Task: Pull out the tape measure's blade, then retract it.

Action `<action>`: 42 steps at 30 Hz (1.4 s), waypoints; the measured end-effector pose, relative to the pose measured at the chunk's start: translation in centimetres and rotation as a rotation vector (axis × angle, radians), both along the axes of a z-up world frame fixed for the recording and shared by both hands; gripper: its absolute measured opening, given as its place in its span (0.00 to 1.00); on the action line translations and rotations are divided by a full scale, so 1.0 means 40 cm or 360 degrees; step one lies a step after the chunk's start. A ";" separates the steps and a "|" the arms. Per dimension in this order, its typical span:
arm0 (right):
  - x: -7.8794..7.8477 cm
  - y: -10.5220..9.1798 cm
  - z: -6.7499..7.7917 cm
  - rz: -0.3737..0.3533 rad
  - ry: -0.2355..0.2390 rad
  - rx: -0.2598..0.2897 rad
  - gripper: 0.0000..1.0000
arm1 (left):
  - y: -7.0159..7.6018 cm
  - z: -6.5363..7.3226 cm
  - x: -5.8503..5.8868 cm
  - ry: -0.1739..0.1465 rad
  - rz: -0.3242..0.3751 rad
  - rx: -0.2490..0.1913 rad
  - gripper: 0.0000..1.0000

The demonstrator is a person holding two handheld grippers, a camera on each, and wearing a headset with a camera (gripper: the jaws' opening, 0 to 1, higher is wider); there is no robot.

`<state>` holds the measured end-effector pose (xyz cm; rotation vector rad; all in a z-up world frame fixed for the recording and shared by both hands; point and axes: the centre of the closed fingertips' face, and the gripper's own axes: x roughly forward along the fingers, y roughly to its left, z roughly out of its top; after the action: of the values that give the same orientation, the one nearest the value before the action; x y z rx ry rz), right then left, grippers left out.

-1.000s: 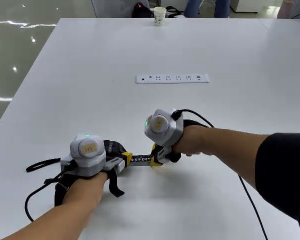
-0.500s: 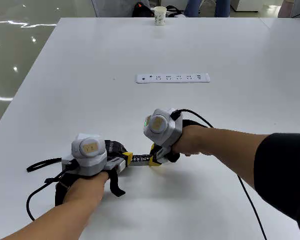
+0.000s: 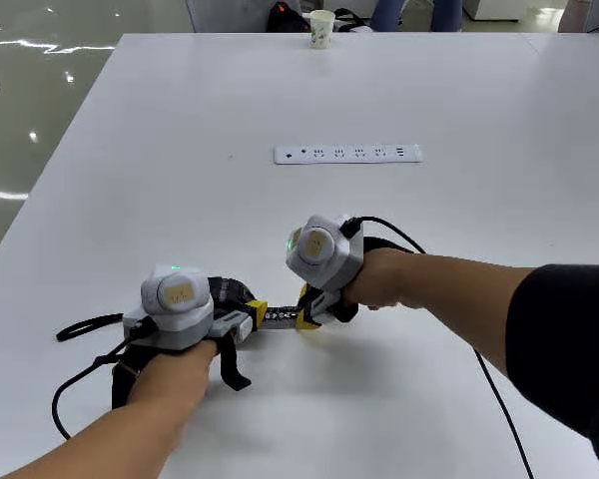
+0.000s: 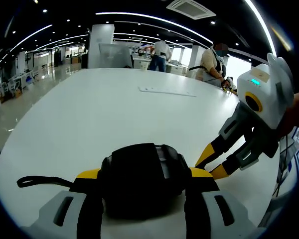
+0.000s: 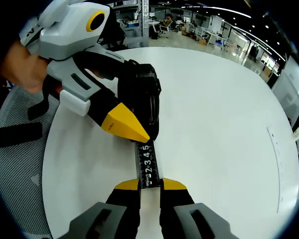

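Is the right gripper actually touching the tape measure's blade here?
Touching. In the right gripper view, the right gripper has both yellow-tipped jaws pressed against the blade at its end, with no gap.

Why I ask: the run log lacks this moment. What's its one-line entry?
left claw: shut on tape measure | right claw: shut on blade | blade: short length out

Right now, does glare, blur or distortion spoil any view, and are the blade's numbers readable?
Head view: sharp, with glare on the floor, soft shadows on the table. Right gripper view: fisheye bending, yet the blade reads 2 to 5. Left gripper view: the tape measure case looks dark, detail lost.
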<state>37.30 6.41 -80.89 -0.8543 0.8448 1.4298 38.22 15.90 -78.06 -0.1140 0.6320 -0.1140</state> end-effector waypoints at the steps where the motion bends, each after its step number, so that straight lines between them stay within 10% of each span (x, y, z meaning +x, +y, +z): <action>1: 0.000 0.001 0.000 0.0000 0.0000 0.0002 0.11 | 0.000 0.000 0.000 0.0000 0.0000 0.0000 0.61; 42: -0.003 0.052 -0.002 -0.0022 0.0019 0.0081 0.11 | 0.003 0.001 0.003 0.0001 0.0011 -0.0026 0.61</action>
<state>37.18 8.49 -80.97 -0.8008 0.8185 1.4393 38.34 16.03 -78.03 -0.1320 0.6314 -0.1126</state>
